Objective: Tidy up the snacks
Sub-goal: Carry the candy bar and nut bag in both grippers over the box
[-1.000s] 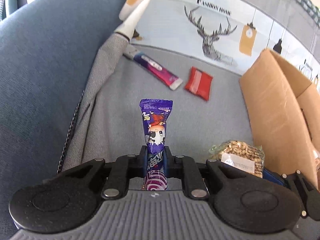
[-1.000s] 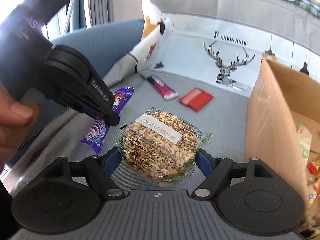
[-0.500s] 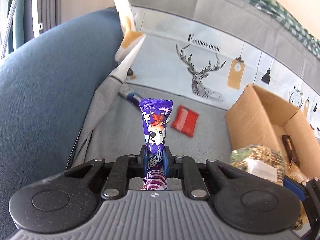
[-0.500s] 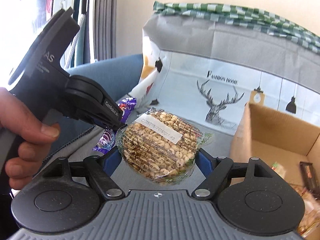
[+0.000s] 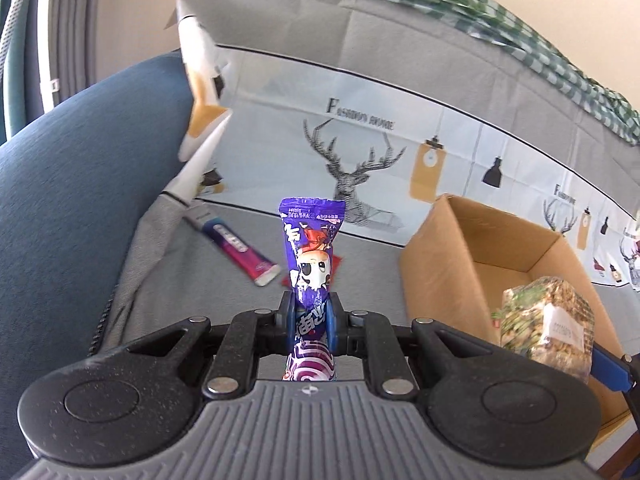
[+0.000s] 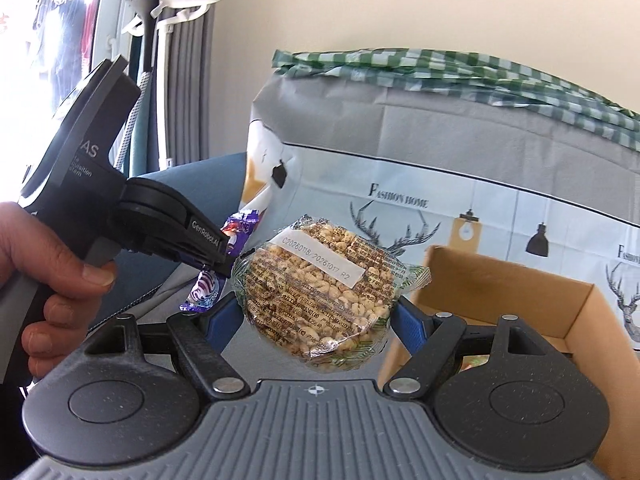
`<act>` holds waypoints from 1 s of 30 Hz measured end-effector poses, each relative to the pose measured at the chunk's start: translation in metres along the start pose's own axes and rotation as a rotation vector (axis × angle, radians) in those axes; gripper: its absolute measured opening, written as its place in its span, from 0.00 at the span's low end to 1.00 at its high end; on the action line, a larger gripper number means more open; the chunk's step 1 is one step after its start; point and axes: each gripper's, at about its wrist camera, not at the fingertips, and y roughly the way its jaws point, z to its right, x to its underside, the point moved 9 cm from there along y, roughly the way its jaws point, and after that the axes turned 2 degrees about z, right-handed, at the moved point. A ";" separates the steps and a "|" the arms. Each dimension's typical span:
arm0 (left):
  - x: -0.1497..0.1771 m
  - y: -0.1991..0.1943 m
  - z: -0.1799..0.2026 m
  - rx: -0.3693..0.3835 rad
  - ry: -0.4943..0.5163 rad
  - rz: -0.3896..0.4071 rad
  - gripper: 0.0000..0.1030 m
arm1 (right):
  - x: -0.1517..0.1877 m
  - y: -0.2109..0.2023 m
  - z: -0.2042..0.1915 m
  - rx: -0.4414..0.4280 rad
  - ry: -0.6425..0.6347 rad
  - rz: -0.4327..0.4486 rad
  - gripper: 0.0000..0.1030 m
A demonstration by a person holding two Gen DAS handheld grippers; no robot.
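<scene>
I hold the purple candy wrapper (image 5: 311, 264) clamped in the left gripper (image 5: 311, 316) and the round puffed-grain cake (image 6: 320, 292) pinched in the wide-set right gripper (image 6: 318, 316). Neither is boxed yet: the brown cardboard box (image 5: 452, 264) sits at 2 o'clock, and a purple-pink tube (image 5: 240, 246) remains at 11 o'clock.

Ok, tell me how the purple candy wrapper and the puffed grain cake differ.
The purple candy wrapper is narrow and opaque; the puffed grain cake is round and wide in clear wrap. The left gripper is nearly closed; the right gripper spreads wide. Both are gripped, lifted.
</scene>
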 end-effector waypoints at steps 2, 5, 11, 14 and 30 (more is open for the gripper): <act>0.000 0.002 0.009 0.004 0.004 0.000 0.15 | -0.001 -0.004 0.009 0.012 0.004 0.003 0.79; 0.000 0.003 0.020 0.016 0.009 0.001 0.15 | -0.001 -0.011 0.022 0.030 0.006 0.009 0.79; 0.002 0.007 0.043 0.049 0.021 0.002 0.15 | 0.003 -0.023 0.051 0.082 0.018 0.014 0.79; 0.002 0.007 0.054 0.066 0.026 0.011 0.15 | 0.006 -0.029 0.068 0.115 0.035 0.014 0.79; -0.006 -0.009 0.117 0.186 0.095 0.147 0.15 | 0.018 -0.052 0.155 0.313 0.251 0.013 0.79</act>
